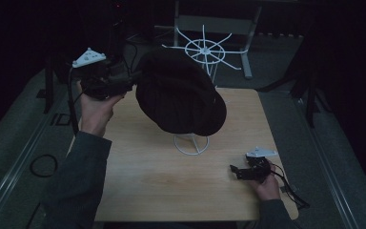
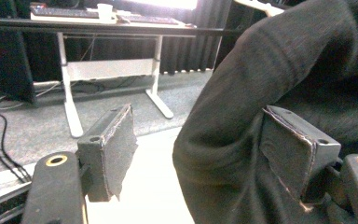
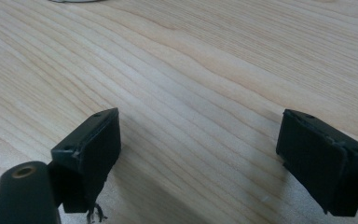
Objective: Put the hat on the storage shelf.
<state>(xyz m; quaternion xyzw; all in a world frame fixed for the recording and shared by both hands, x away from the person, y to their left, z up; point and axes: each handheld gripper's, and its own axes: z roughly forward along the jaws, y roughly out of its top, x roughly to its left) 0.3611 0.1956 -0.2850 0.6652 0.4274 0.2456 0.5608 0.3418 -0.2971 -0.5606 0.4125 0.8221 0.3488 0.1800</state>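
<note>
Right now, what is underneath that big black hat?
Below the black hat a white wire stand shows its ring base on the wooden table. The stand's top is covered by the hat, so how it sits there cannot be seen.

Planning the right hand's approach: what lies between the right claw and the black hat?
In the high view, only bare wooden table and the stand's white ring base lie between the right claw and black hat.

hat (image 1: pixel 181 93) on stand (image 1: pixel 191 143), centred on table (image 1: pixel 171 186).

Dim room; grey carpet floor (image 1: pixel 286 62); white-legged desk (image 2: pixel 107 70); black curtain (image 2: pixel 186 51) behind.
</note>
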